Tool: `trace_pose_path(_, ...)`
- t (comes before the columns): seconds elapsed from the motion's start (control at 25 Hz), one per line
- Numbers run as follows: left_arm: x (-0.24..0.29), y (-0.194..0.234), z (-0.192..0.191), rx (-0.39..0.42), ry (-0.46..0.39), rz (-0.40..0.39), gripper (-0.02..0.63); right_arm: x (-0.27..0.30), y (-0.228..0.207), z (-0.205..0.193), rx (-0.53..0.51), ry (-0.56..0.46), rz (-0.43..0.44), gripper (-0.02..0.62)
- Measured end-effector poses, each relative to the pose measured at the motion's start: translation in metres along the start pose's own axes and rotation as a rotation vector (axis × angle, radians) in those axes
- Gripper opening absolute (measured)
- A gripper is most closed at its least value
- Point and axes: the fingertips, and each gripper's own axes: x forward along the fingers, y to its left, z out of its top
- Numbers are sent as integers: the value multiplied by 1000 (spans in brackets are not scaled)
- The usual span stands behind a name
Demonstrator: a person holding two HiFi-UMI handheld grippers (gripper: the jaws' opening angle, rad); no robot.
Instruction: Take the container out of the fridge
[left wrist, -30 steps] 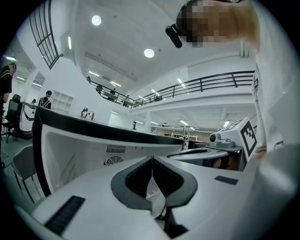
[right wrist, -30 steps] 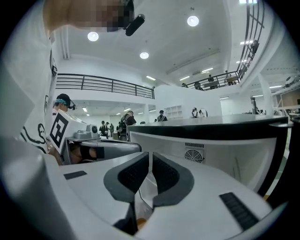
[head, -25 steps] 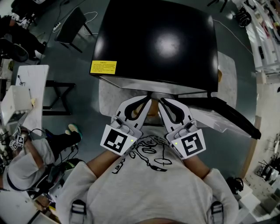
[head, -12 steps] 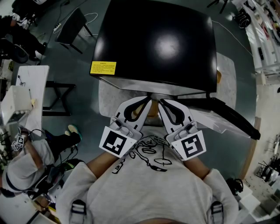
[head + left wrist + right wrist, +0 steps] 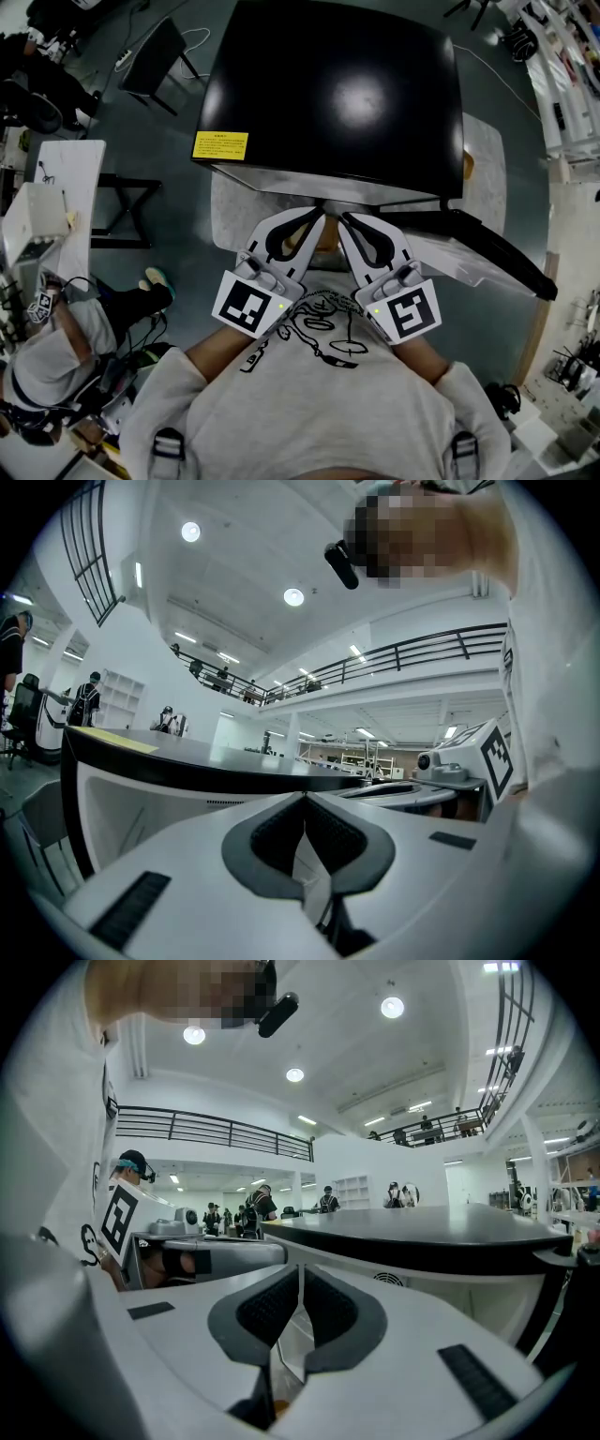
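Note:
The fridge (image 5: 337,94) is a low black-topped cabinet seen from above, with a yellow label (image 5: 221,145) at its left front corner. Its door (image 5: 487,246) stands swung open to the right. No container shows in any view. My left gripper (image 5: 319,217) and right gripper (image 5: 345,217) are side by side in front of the person's chest, tips pointing at the fridge's front edge. Both are shut with nothing between the pads. In the left gripper view the jaws (image 5: 303,797) meet below the black top (image 5: 187,757). The right gripper view shows the same (image 5: 300,1269).
A grey mat (image 5: 234,202) lies under the fridge. A white table (image 5: 66,178) and a seated person (image 5: 56,328) are at the left, and a dark chair (image 5: 155,52) is at the back left. Shelves and clutter (image 5: 572,84) line the right side.

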Motion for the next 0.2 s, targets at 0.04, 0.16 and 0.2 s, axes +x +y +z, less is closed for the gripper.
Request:
trace_pose_path(0.04, 0, 0, 0, -1, -1, 0, 17, 0, 0, 1, -1, -3, 0, 40)
trace_pose_path(0.16, 0, 0, 0, -3, 1, 0, 17, 0, -1, 6, -6, -23, -7, 38)
trace_pose_path(0.2, 0, 0, 0, -3, 2, 0, 17, 0, -1, 7, -8, -25, -8, 38)
